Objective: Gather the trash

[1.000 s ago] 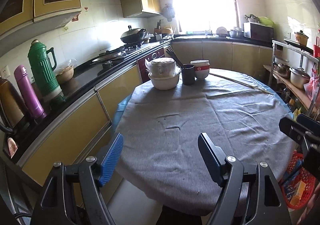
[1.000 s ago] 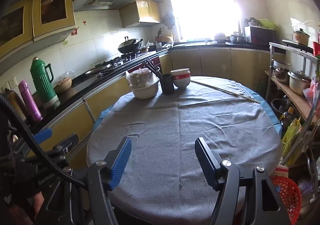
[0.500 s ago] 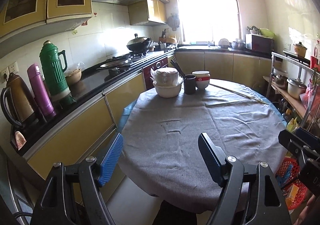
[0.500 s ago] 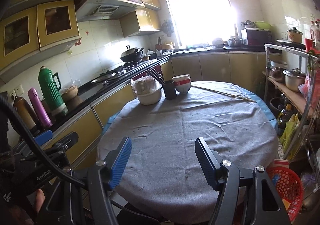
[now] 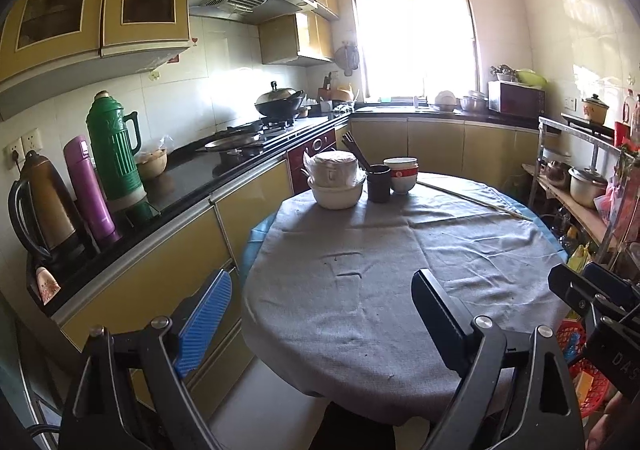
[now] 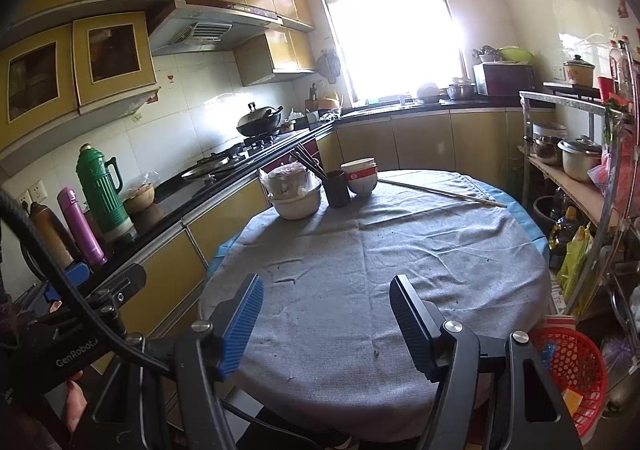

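Pulling back from table [image 5: 360,290], both claws [image 5: 320,314] [image 6: 326,320] still open, w/ more kitchen visible

Red mesh basket [image 6: 568,362] of wrappers, beside table [image 6: 400,250]

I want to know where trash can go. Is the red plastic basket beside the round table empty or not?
Not empty. The red plastic mesh basket holds a yellow packet and something blue, seen through its mesh; how full it is, cannot tell.

Grey tablecloth [image 5: 384,282], green flask [image 5: 114,154], purple bottle [image 5: 90,186], red basket [image 6: 570,366], perhaps red-banded white bowl [image 6: 361,176].
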Demonstrator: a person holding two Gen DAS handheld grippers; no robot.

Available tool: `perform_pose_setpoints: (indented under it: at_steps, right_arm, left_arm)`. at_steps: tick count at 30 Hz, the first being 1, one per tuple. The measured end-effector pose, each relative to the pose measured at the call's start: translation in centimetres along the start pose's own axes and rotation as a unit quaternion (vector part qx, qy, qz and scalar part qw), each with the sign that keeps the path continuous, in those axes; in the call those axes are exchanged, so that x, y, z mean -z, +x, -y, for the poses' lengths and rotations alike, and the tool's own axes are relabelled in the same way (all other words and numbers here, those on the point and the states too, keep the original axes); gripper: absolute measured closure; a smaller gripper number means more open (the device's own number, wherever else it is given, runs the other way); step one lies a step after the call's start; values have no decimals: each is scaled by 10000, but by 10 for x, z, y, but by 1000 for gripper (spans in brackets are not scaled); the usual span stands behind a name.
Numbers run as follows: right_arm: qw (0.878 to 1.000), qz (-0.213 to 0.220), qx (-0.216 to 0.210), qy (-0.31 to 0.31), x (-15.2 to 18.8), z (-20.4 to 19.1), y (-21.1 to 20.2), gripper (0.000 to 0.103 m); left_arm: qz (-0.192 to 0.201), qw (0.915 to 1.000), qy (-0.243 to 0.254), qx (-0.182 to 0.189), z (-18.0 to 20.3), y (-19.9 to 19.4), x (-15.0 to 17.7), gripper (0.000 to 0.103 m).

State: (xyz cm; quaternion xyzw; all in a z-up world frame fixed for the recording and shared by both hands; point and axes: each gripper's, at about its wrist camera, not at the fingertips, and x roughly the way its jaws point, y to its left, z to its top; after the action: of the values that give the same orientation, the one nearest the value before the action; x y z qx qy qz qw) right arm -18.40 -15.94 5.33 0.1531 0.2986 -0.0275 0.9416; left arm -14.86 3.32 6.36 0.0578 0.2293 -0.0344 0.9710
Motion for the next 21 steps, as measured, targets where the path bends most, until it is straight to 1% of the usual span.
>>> perform_pose_setpoints:
  at_steps: [8,16,21]
  right_arm:
    - [9999,-21,31,125,3,4,-4,34]
    - [9999,-32,56,129,8,5,-10,34]
    - [9999,-29,53,144,10,5,-12,34]
  left_arm:
    - [-59,9999,-88,76,-5,-1,-2,11]
    - [34,9999,-127,42,-9,-5,-5,11]
    - [0,9998,-185,39,-11,-4,-5,11]
